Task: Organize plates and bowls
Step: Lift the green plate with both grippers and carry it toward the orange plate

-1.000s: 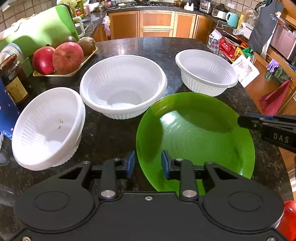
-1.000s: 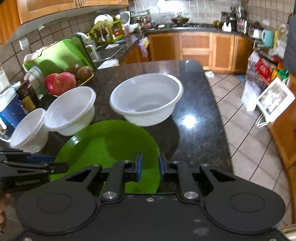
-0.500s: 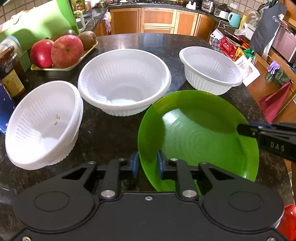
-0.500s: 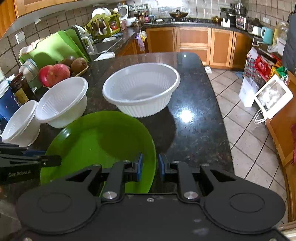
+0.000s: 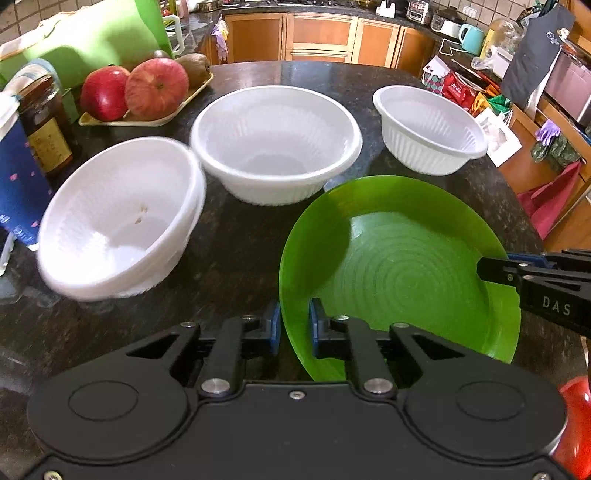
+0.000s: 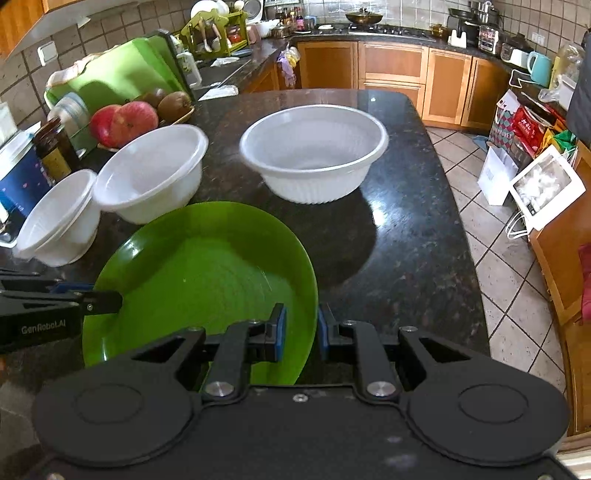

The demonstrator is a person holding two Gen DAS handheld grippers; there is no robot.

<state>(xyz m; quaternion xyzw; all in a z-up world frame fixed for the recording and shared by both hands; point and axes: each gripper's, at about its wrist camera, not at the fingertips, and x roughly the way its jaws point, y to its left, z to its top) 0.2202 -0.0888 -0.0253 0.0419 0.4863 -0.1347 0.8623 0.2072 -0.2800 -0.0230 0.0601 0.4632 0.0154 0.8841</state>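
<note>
since a second ago left gripper (image 5: 294, 325) jaws closed onto near-left rim of green plate (image 5: 399, 273); plate now lifted, tilted above dark counter (image 5: 236, 254). right gripper (image 6: 300, 328) clamped on opposite rim, unchanged. both grippers angled steeply down, facing each other across plate. three white bowls (image 5: 275, 147) on counter beyond plate, apart from it; leftmost blurred.

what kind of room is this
Most likely a home kitchen: a gas stove set in a worktop over wooden cabinets, a dish rack by the tiled wall, and a dark stone counter.
</note>
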